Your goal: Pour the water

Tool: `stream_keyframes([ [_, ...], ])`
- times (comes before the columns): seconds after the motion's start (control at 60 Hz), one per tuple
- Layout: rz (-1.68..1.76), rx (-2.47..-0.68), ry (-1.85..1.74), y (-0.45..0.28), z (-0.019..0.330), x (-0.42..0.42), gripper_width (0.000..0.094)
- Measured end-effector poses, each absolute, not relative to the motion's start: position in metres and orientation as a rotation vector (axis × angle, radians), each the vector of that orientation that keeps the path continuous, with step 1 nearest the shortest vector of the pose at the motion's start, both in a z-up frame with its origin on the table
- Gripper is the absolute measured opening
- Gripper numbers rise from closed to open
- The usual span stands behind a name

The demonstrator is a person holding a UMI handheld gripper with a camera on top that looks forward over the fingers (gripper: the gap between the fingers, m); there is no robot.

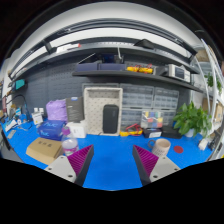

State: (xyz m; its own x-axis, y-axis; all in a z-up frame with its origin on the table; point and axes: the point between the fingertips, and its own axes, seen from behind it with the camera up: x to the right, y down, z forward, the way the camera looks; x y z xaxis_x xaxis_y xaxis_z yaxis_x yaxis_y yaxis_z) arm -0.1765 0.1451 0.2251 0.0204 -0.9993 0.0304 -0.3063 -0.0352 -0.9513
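Note:
My gripper (pixel 111 165) hangs above a blue table (pixel 110 150) with its two fingers wide apart and nothing between them. The purple pads (pixel 82 160) face each other across bare blue surface. A beige paper cup (pixel 161 148) stands on the table just beyond the right finger. A small purple-and-white cup (pixel 70 146) stands just beyond the left finger. I see no jug or bottle clearly.
A cardboard box (pixel 44 150) lies at the left. A blue tub (pixel 51 129) and a purple container (pixel 57 110) stand behind it. A white framed panel (pixel 103 110) stands at the back, a green plant (pixel 191 120) at the right, a shelf (pixel 125 72) above.

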Motion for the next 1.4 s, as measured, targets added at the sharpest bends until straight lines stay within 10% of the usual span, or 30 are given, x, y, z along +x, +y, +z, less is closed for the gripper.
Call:
stream_keyframes([
  [0.817, -1.020, -1.446, 1.288, 0.314, 0.118, -0.067, 0.0799],
  [0.95, -1.053, -1.405, 1.241, 0.316, 0.119, -0.052, 0.0524],
  [1.4, -0.962, -1.413, 1.231, 0.312, 0.117, -0.043, 0.0389],
])
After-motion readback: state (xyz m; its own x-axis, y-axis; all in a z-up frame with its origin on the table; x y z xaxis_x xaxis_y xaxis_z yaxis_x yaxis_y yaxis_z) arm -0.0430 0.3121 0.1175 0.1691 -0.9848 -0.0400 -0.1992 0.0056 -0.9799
